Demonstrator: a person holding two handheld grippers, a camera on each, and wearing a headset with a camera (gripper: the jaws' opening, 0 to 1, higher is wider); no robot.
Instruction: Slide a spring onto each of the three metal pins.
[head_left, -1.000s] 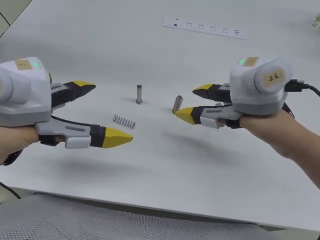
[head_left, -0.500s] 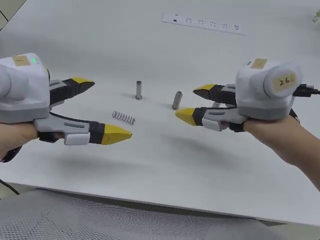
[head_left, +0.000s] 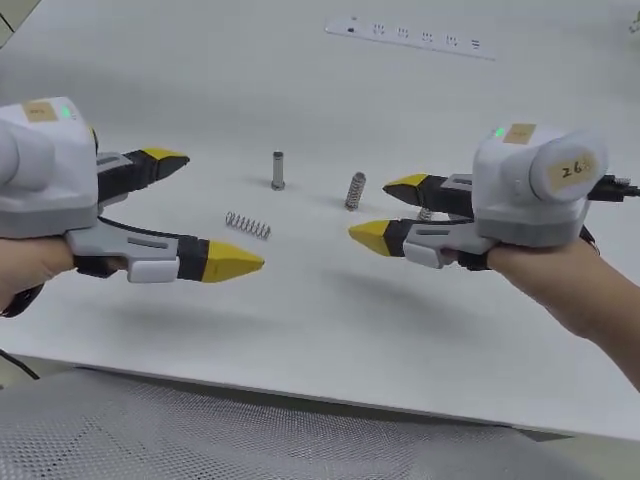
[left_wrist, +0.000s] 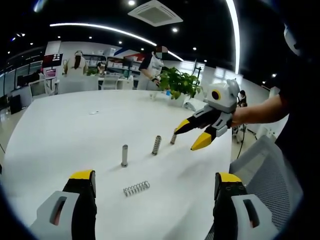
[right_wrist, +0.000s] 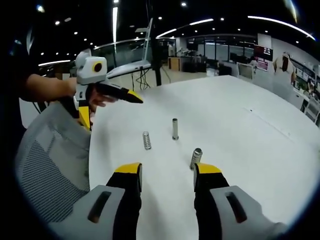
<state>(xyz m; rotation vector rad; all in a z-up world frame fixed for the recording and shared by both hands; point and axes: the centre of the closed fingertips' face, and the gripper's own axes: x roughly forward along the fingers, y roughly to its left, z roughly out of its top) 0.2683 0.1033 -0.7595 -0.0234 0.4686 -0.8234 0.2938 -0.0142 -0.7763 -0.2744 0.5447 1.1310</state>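
On the white table, a bare metal pin (head_left: 278, 170) stands upright, and a loose spring (head_left: 247, 225) lies in front of it. Right of the bare pin stands a pin with a spring on it (head_left: 355, 191). Another spring-covered pin (head_left: 425, 213) is partly hidden behind my right gripper (head_left: 388, 209), which is open and holds nothing. My left gripper (head_left: 200, 210) hovers wide open just left of the loose spring. The left gripper view shows the bare pin (left_wrist: 124, 155), the loose spring (left_wrist: 136, 188) and both sprung pins (left_wrist: 156, 145). The right gripper view has the bare pin (right_wrist: 175, 129), the loose spring (right_wrist: 146, 140) and a sprung pin (right_wrist: 195, 157).
A white power strip (head_left: 410, 38) lies at the table's far side. A grey mesh chair (head_left: 250, 430) sits below the near edge. A potted plant (left_wrist: 180, 82) and people stand in the office background beyond the table.
My right gripper has drawn back a little from the sprung pin toward the near edge. The left gripper has hardly moved. The pins and loose spring stay put.
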